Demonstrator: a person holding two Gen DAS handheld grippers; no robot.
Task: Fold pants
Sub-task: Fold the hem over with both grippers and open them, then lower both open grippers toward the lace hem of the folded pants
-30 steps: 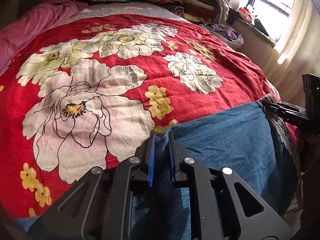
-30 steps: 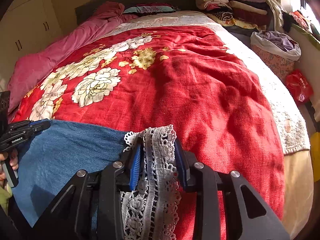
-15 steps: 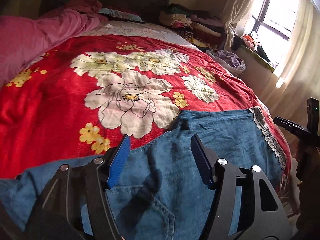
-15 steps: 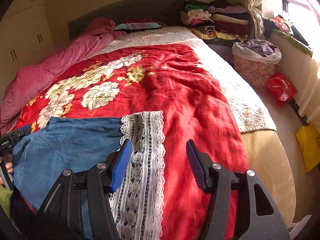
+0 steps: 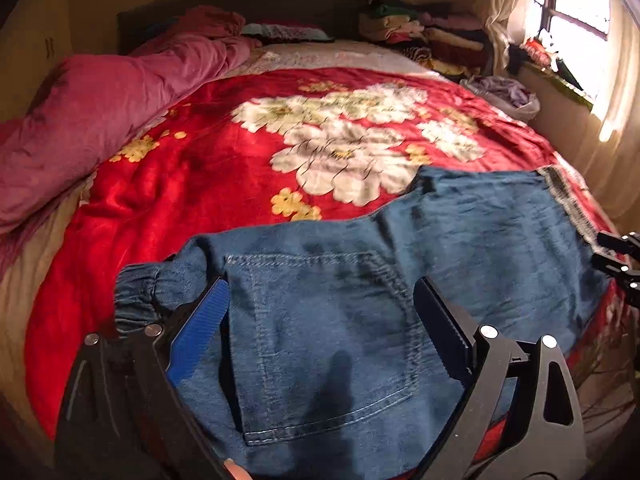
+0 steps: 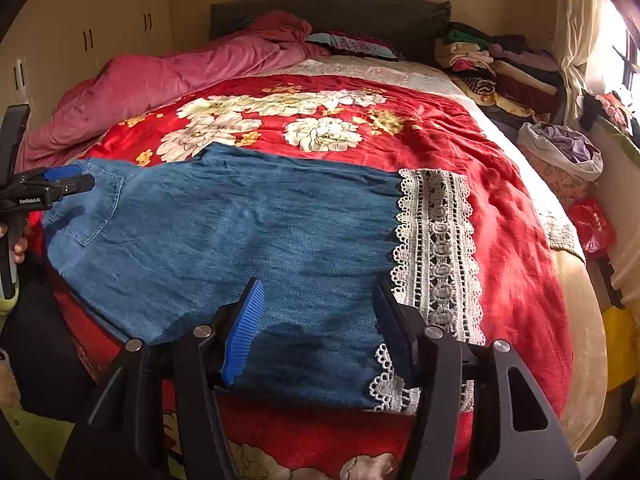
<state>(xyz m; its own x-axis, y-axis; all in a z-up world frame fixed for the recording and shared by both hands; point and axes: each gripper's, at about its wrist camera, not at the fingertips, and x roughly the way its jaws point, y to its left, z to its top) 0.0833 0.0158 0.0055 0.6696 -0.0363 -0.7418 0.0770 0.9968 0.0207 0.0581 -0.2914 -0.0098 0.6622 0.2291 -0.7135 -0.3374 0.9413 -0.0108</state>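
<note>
Pants (image 6: 224,232) lie flat across near edge of the bed, on the red flower blanket (image 6: 460,136). Blue denim, back pocket (image 5: 320,340) up at left end, elastic waistband (image 5: 136,296) bunched at far-left corner. White lace hem (image 6: 436,248) at right end, running near-to-far.

Left gripper (image 5: 320,320): jaws opening, wide apart now, nothing pinched. Pads hover over the pocket area, denim seen between them but no contact visible. Blue pad (image 5: 196,332) on its left side clear of cloth.

Right gripper (image 6: 318,328): jaws about half apart, not clamping anything. Sits over near edge of the pants just left of the lace; cloth shows in the gap, pads not pressing it.

From right cam, left gripper also shows at far left edge, hand (image 6: 18,246) on its handle. From left cam, right gripper tip pokes in at right edge.

Bkgd: pink quilt (image 6: 168,76) far left, clothes pile (image 6: 492,68) far right, window (image 5: 576,8) right.
</note>
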